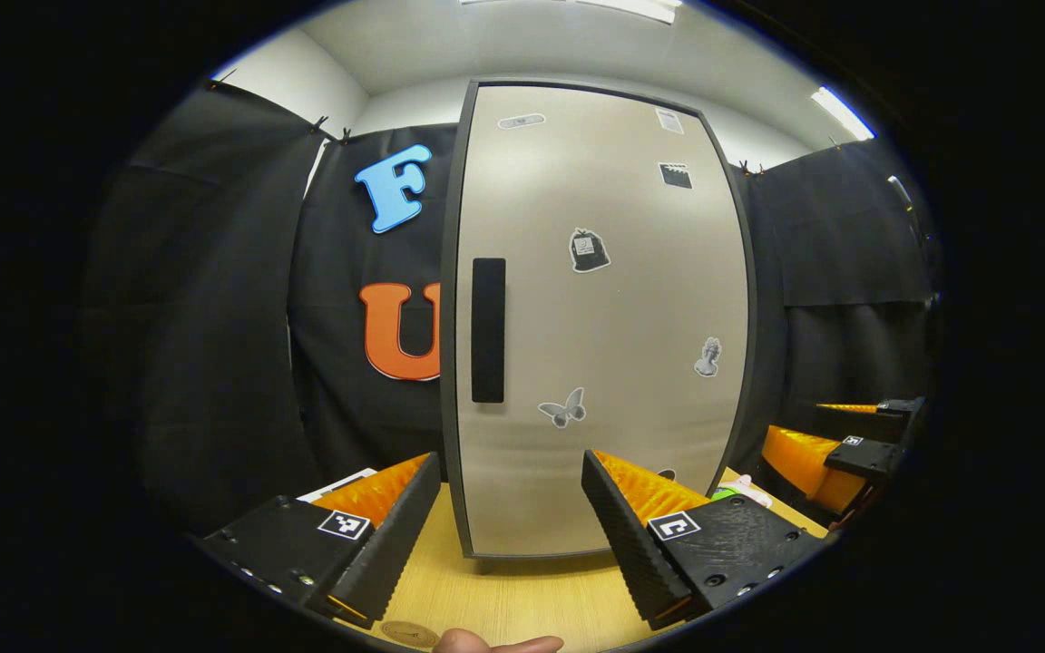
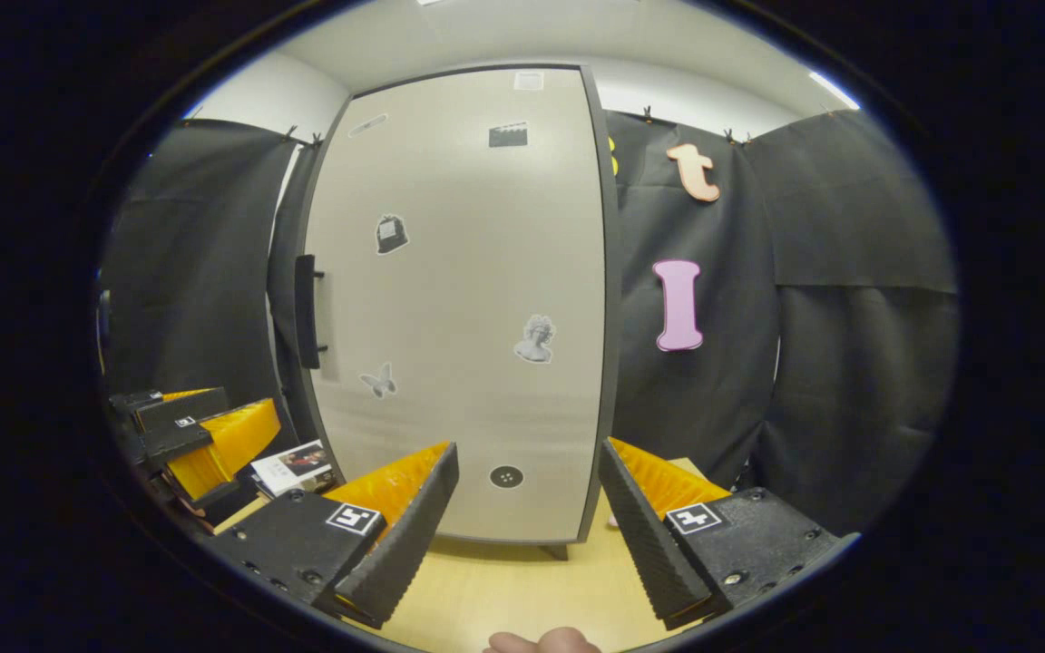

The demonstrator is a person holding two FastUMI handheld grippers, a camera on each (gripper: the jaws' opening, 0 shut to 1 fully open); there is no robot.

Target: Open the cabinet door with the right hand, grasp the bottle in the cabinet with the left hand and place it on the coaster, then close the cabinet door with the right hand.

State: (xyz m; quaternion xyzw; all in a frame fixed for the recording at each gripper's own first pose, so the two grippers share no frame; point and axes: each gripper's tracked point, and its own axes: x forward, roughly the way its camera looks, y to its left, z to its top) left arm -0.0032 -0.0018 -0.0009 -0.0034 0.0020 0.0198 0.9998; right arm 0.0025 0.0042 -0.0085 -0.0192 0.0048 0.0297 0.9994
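Left tool (image 1: 512, 508): fingers spread wide, nothing between them, levelled forward. Right tool (image 2: 529, 508): likewise spread wide, nothing held. Fingertip, probably thumb (image 1: 497, 644), at bottom edge of left gripper view; similar one (image 2: 542, 642) in right gripper view.

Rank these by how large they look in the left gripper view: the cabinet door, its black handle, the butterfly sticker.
1. Cabinet door: by far the largest, spanning most of the view's height.
2. Black handle: a tall narrow bar on the door's left side.
3. Butterfly sticker: smallest.

All three sit on the same door, so nearness hardly affects the order.
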